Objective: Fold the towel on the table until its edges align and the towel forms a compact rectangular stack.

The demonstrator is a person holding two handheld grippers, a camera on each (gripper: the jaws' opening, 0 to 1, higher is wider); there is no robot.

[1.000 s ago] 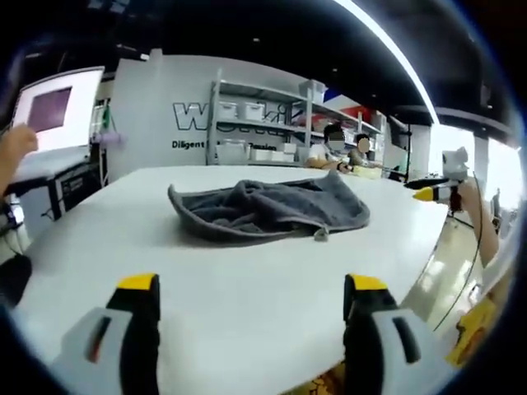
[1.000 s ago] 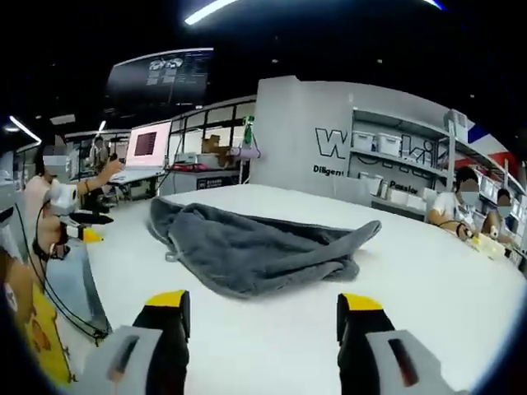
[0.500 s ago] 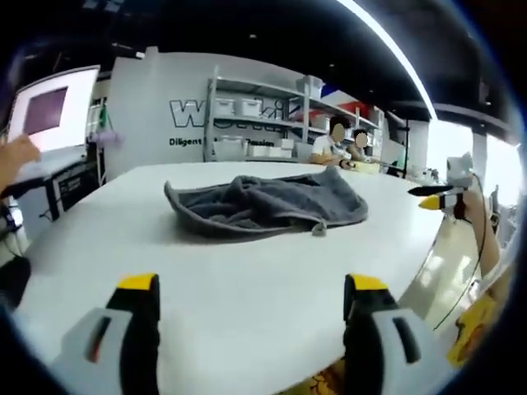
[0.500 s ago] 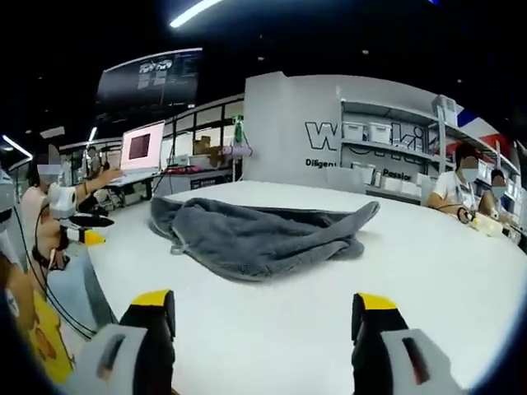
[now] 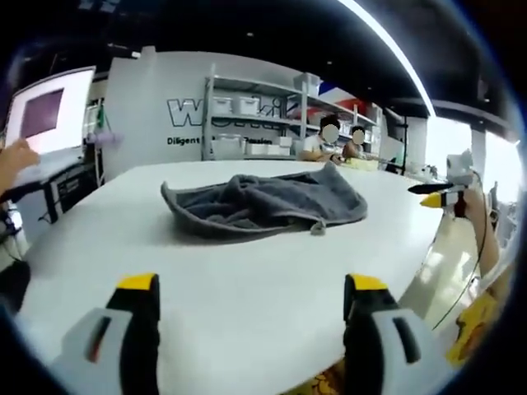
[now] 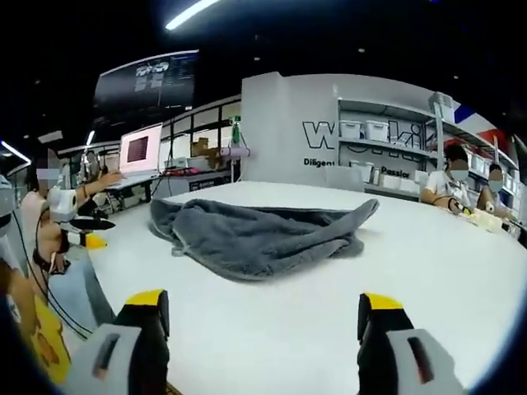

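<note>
A grey towel [image 5: 262, 205] lies crumpled in a loose heap on the white table [image 5: 247, 288], a small tag hanging at its near edge. In the right gripper view the same towel [image 6: 259, 232] spreads across the table [image 6: 329, 313] with folds running left to right. My left gripper [image 5: 251, 284] hovers over the near table edge, well short of the towel, jaws wide apart and holding nothing. My right gripper [image 6: 262, 300] is likewise open and empty, short of the towel. The right gripper [image 5: 436, 196] appears at the right of the left gripper view; the left gripper [image 6: 78, 226] appears at the left of the right gripper view.
Shelving with white bins [image 5: 247, 123] stands against the back wall. Two seated people [image 5: 338, 144] are at the table's far side. A lit monitor [image 5: 45, 111] stands at the left, with a hand [image 5: 12, 156] near it. A monitor [image 6: 140, 148] and desks stand beyond the table.
Both views have shifted slightly; the towel sits a little lower and flatter in them. The right gripper's jaws stand wider apart than a second ago. The towel itself has not moved.
</note>
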